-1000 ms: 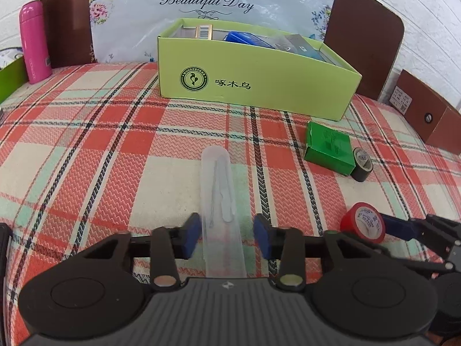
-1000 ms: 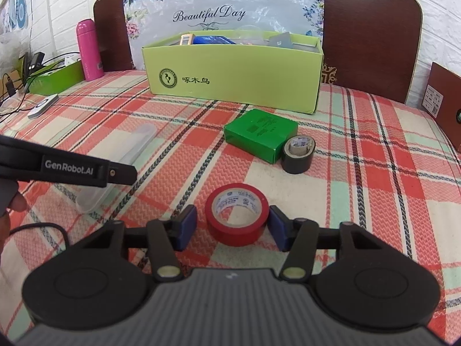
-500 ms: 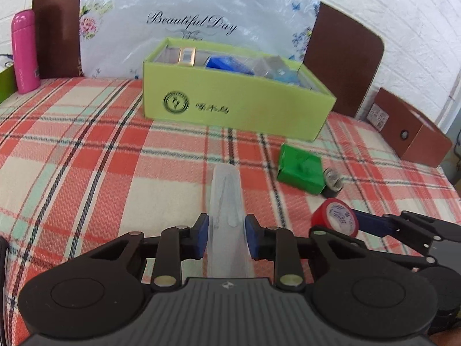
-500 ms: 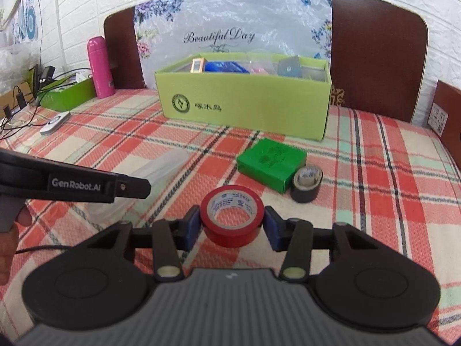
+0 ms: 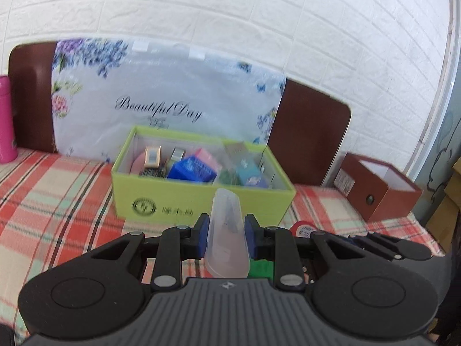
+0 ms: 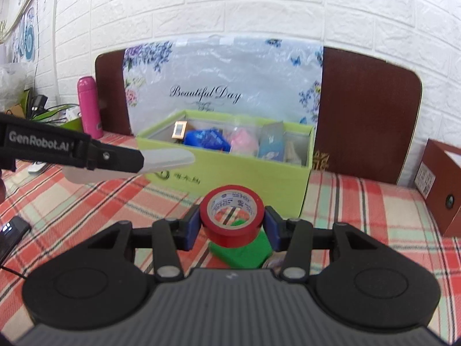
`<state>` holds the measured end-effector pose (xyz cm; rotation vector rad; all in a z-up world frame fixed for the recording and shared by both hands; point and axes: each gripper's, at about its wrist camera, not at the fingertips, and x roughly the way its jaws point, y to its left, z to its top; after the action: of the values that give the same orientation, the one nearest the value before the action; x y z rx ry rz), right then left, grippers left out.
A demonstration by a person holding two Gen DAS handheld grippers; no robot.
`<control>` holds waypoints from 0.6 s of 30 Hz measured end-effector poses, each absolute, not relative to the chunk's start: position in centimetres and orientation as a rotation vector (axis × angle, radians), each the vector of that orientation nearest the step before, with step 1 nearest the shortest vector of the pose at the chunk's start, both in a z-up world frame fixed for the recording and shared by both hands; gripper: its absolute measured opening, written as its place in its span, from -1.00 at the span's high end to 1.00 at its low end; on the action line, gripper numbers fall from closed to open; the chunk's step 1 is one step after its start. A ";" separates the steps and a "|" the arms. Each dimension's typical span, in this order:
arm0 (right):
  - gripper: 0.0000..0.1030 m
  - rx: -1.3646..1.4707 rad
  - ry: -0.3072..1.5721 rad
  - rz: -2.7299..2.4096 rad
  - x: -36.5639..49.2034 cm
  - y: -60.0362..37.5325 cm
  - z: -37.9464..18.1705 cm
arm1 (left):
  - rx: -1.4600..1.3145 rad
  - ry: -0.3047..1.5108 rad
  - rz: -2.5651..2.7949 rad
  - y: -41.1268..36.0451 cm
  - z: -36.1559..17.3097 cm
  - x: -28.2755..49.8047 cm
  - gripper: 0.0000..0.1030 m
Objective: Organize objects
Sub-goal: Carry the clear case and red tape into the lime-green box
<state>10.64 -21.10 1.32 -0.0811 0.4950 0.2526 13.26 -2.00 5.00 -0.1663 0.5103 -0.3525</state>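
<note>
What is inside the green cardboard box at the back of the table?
The green cardboard box holds small packages: a blue packet, a pink one and a copper-framed item. Its walls hide whatever lies underneath.

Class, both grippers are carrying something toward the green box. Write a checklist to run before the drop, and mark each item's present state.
1. Left gripper clamps the clear plastic case: ok.
2. Right gripper clamps the red tape roll: ok.
3. Both items lifted off the plaid tablecloth: ok.
4. Green box open on top: ok.
5. Free room among its contents: cannot tell.
6. Grippers apart from each other: ok.
</note>
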 end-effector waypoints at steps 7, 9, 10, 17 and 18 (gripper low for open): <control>0.11 -0.088 0.436 0.218 15.1 -21.9 3.3 | -0.171 0.431 -0.357 -3.2 7.6 17.0 0.47; 0.11 -0.084 0.421 0.203 16.7 -22.3 3.6 | -0.182 0.417 -0.357 -3.5 8.1 18.6 0.47; 0.11 -0.081 0.419 0.194 17.6 -22.4 3.6 | -0.190 0.415 -0.361 -3.6 8.2 19.4 0.47; 0.11 -0.108 0.406 0.151 23.1 -22.8 2.8 | -0.229 0.434 -0.373 -4.6 7.1 25.3 0.47; 0.11 -0.106 0.407 0.145 23.8 -22.8 2.6 | -0.234 0.440 -0.370 -4.7 6.8 26.0 0.47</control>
<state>23.78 -22.82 2.55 -0.1059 0.4071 0.1454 26.04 -4.69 6.77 -0.2343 0.4398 -0.3705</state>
